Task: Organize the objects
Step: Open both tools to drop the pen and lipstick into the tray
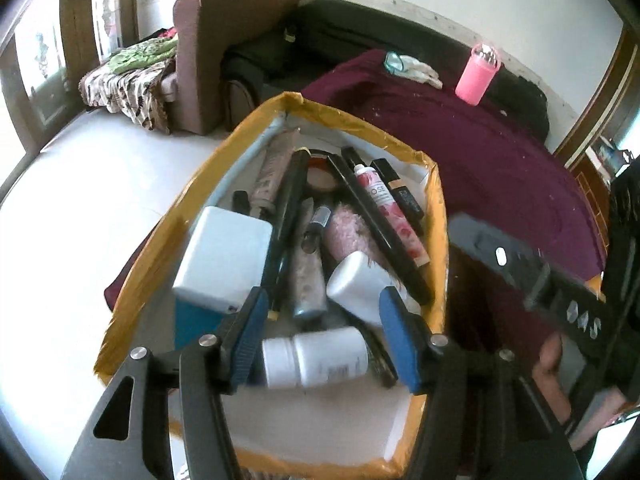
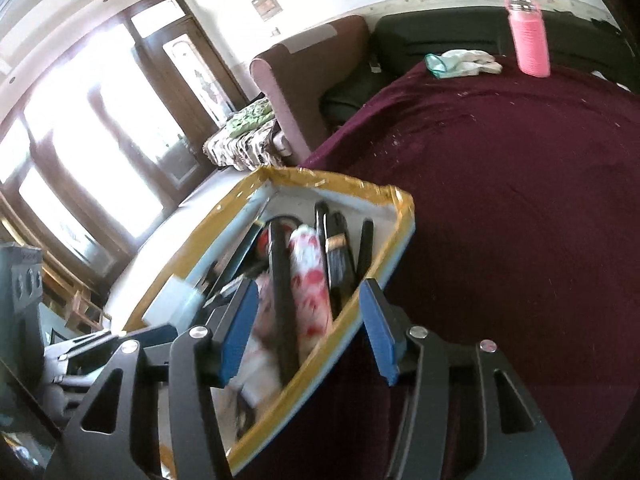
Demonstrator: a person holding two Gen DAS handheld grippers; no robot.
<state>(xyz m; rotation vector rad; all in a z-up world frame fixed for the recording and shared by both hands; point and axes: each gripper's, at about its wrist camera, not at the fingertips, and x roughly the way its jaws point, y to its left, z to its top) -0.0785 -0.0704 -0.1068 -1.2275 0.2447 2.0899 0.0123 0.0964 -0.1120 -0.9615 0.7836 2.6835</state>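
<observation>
**A:** so what's the key thing to be sorted out here? A box (image 1: 236, 152) with tape-wrapped rims is seen sitting at the left edge of the maroon-covered bed (image 1: 500, 168), already packed with cosmetics.

**B:** Nothing is held by either tool, as far as can be judged. The left gripper (image 1: 320, 332) is spread wide over the near end of the box, and a white bottle (image 1: 320, 356) is framed between its blue pads, lying crosswise, but no pad contact can be made out. The right gripper (image 2: 308, 326) is likewise wide, straddling the box's right rim with nothing pinched.

**A:** and what's left to be tidied?

**B:** Probably the pink bottle (image 2: 528, 36), standing upright near the far edge of the bed, with a crumpled white cloth (image 2: 468, 62) just to its left. Both are well apart from the box, ahead and to the right.

**A:** so which side gets used?

**B:** The right one would be favoured, since it's hung over the bed side. The bottle's long axis is vertical, so a level approach is likely needed.
</observation>
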